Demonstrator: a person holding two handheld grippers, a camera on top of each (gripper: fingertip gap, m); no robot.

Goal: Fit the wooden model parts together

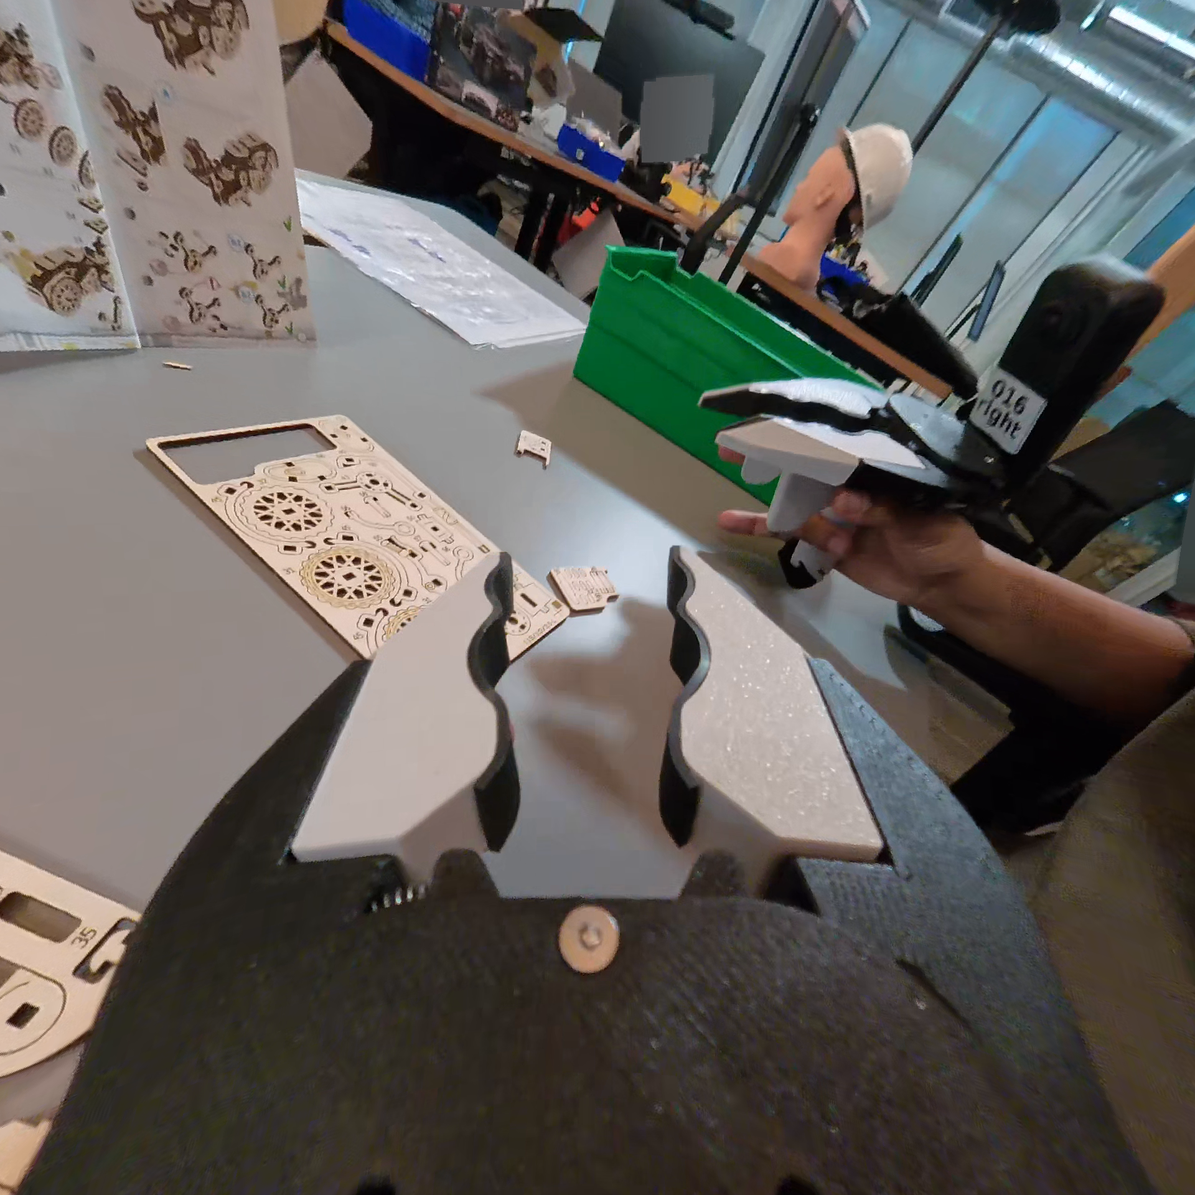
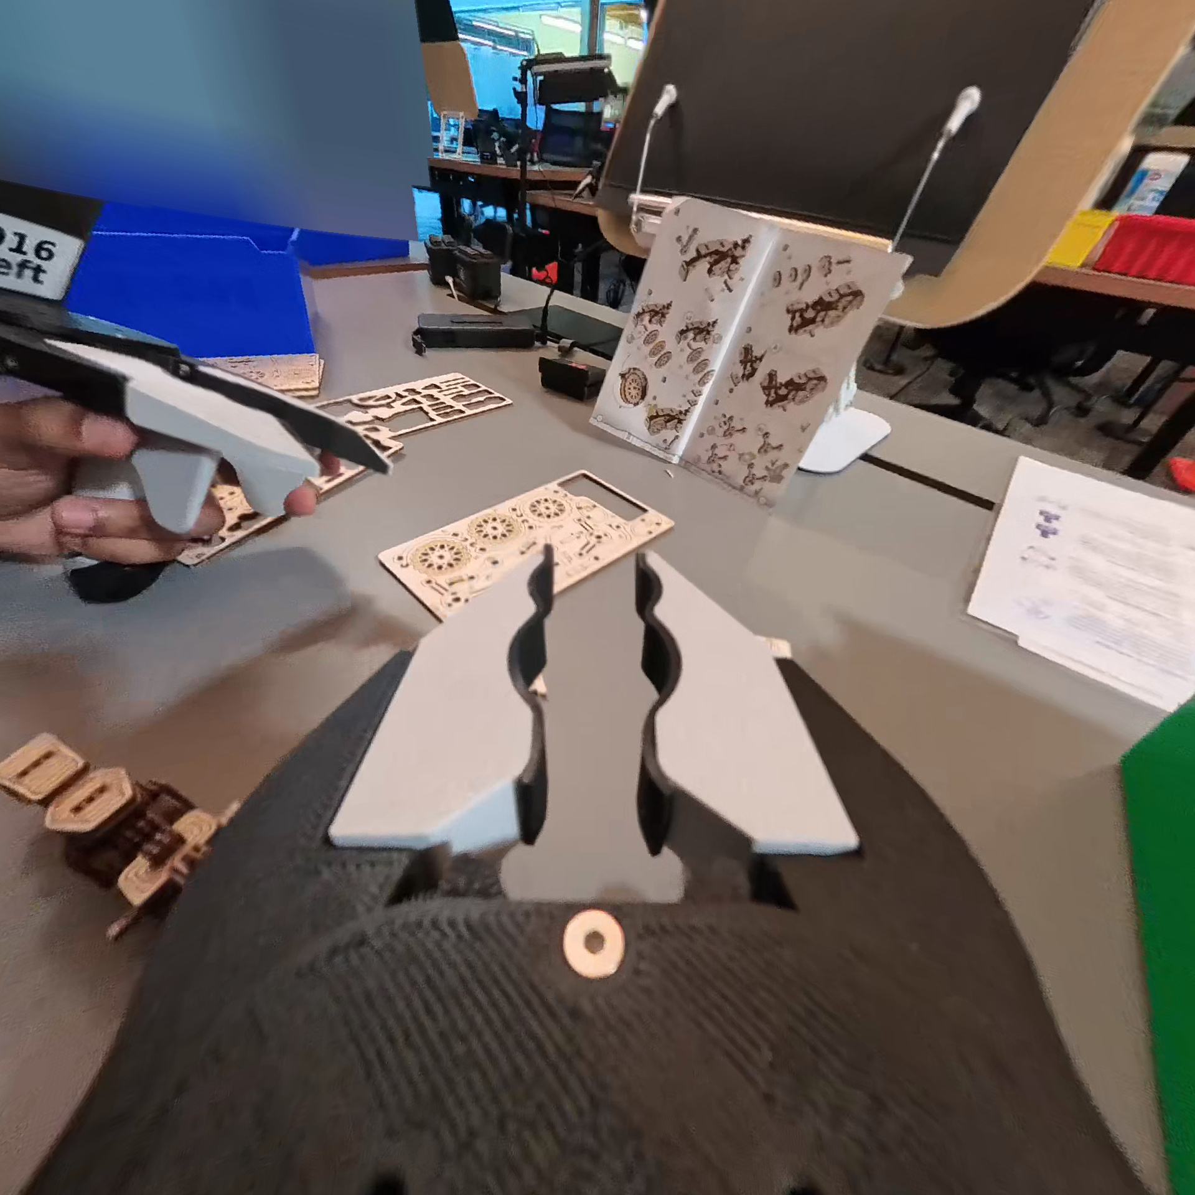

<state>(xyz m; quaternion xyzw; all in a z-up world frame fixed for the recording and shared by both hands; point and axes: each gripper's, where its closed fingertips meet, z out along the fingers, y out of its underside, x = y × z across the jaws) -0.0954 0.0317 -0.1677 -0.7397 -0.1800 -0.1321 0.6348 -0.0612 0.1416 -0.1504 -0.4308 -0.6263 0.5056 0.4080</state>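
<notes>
A flat wooden parts sheet (image 1: pixel 336 530) with wheel cut-outs lies on the grey table; it also shows in the right wrist view (image 2: pixel 524 537). My left gripper (image 1: pixel 588 569) is open and empty, held above the sheet's near corner. A small loose wooden part (image 1: pixel 582 585) lies just beyond its fingertips, and another small part (image 1: pixel 533 446) lies farther back. My right gripper (image 2: pixel 593 562) is open with a narrower gap and holds nothing. A partly built brown wooden model (image 2: pixel 110 821) lies on the table to its left. Each gripper shows in the other's view, the right one (image 1: pixel 714 421) and the left one (image 2: pixel 349 465).
A folded instruction booklet (image 1: pixel 155 168) stands at the back of the table. A green bin (image 1: pixel 679 362) sits on the right, a blue bin (image 2: pixel 194 291) at the far left. More wooden sheets (image 2: pixel 414 401) lie behind the left gripper. A sleeved paper (image 2: pixel 1099 582) lies right.
</notes>
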